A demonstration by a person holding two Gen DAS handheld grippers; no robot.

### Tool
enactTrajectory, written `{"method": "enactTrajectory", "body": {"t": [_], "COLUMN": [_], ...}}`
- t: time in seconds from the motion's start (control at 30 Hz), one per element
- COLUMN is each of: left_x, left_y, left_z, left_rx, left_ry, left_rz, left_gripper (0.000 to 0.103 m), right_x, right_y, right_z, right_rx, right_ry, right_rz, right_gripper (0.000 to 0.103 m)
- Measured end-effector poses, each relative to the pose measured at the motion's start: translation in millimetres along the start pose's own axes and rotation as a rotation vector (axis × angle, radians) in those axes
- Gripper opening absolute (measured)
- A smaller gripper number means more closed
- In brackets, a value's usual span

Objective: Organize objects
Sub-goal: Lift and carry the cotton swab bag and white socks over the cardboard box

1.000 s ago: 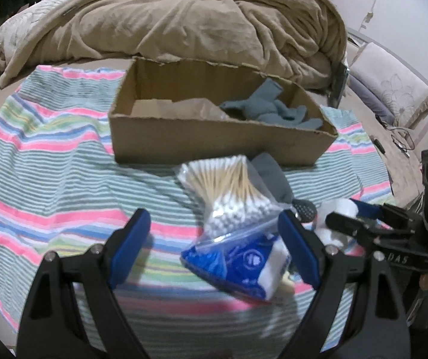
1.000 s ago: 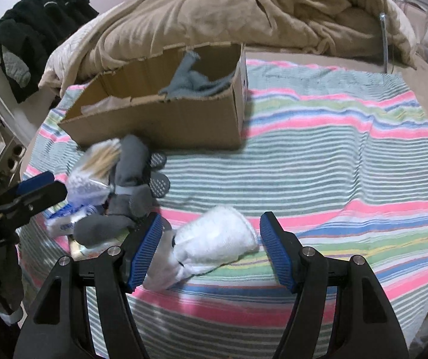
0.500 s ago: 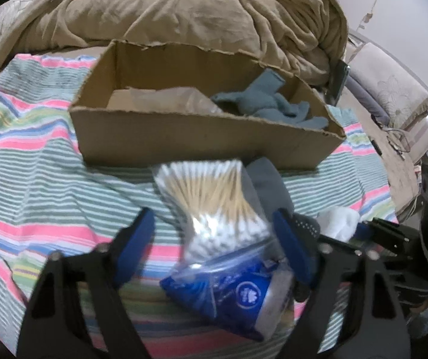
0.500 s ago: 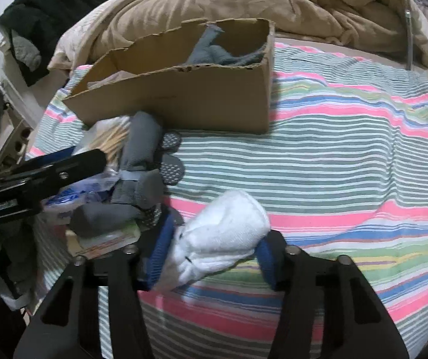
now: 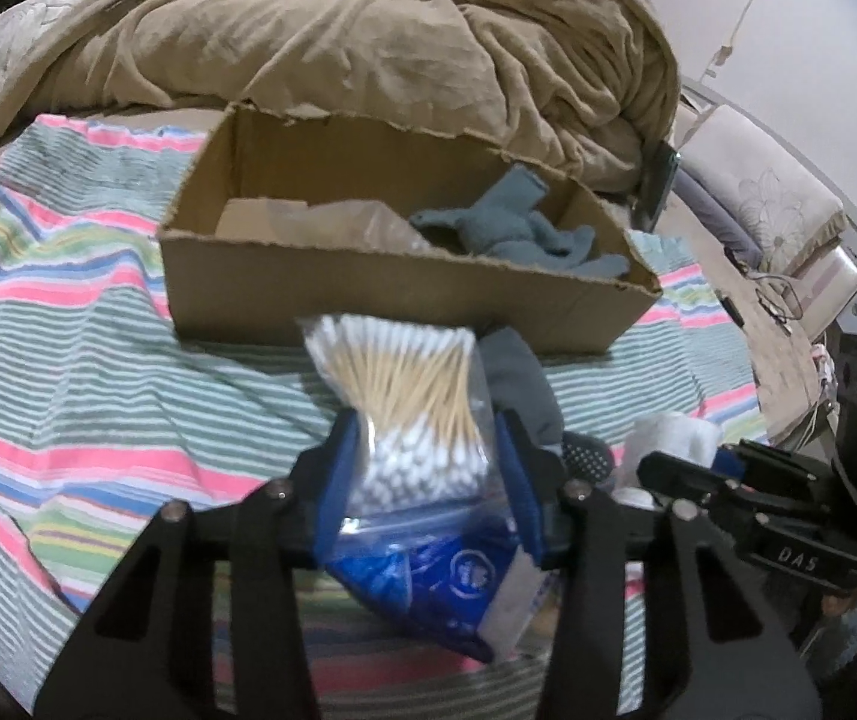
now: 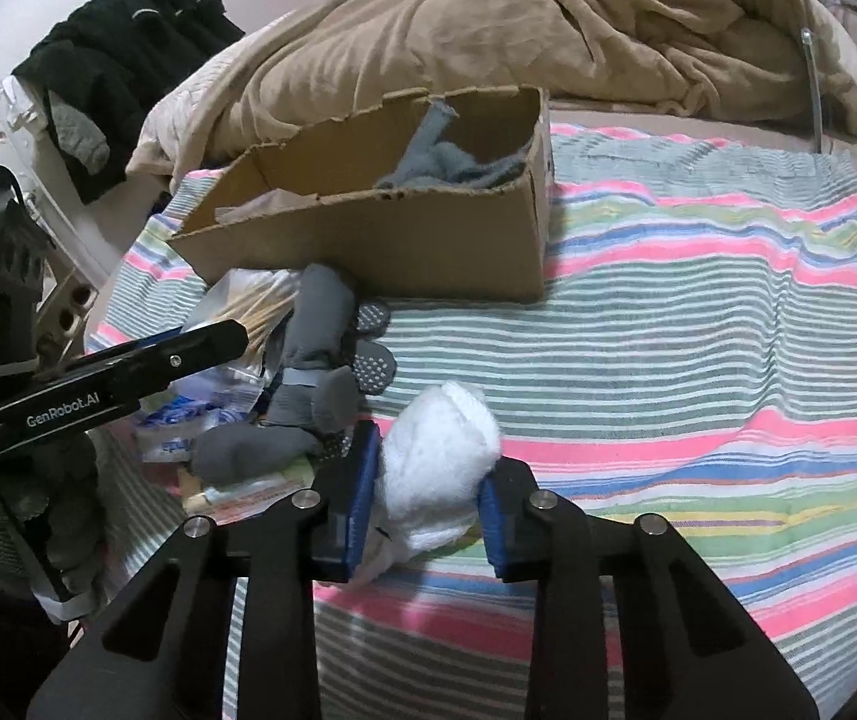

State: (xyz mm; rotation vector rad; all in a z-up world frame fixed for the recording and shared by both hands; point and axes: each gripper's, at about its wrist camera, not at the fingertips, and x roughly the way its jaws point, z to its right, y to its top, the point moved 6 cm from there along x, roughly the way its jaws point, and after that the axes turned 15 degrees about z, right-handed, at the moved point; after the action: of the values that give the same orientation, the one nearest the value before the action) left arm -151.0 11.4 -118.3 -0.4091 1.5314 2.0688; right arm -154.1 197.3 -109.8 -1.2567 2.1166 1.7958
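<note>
1. Both grippers have closed since a second ago, when each stood wide open around its item.
2. Left wrist view: the left gripper [image 5: 428, 468] now pinches the zip bag of cotton swabs [image 5: 404, 396], its blue pads pressed against the bag's lower half, with a blue packet [image 5: 446, 576] underneath. Beyond the bag stands the cardboard box [image 5: 404, 300], already holding a blue-grey cloth [image 5: 506, 234] at its right end and some crumpled paper [image 5: 320, 222] at its left, on the striped bedspread [image 5: 68, 360] in front of the tan duvet [image 5: 338, 42].
3. Right wrist view: the right gripper [image 6: 428, 492] clamps a rolled white sock [image 6: 440, 450] near the bedspread's near edge, just right of the grey socks [image 6: 308, 372] piled beside the box's front wall.
4. Judged step: both grasps look made and the carry comes next. Each load needs lifting over the box's ragged front rim and releasing inside; the slippery bag may slide in the grip.
</note>
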Motion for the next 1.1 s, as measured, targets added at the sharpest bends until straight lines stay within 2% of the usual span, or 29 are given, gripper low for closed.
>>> {"method": "enactTrajectory", "body": {"t": [0.47,0.83,0.93,1.03,1.1], "left_x": [-27,-52,-43,-20,-6], "left_y": [21,54,51,30,14], "left_z": [0,1,-6,-10,-10], "left_rx": [-0.013,0.008,-0.002,-0.003,0.010], "left_ry": [-0.011,-0.014,-0.003,0.002,0.027], "left_rz": [0.066,0.164,0.132,0.003,-0.060], "left_gripper": [0.044,0.043,0.043,0.047,0.058], "right_x": [-26,-30,-25,-23,-20], "right_y": [42,87,96,97,95], "right_z": [-18,-41,-46,-50,-50], "right_rx": [-0.053,-0.119,-0.138,-0.142,-0.139], "right_ry": [0.001,0.014,0.014,0.025,0.029], "right_rz": [0.107,0.193,0.202,0.205,0.198], "right_gripper": [0.031,0.031,0.031,0.031,0.031]}}
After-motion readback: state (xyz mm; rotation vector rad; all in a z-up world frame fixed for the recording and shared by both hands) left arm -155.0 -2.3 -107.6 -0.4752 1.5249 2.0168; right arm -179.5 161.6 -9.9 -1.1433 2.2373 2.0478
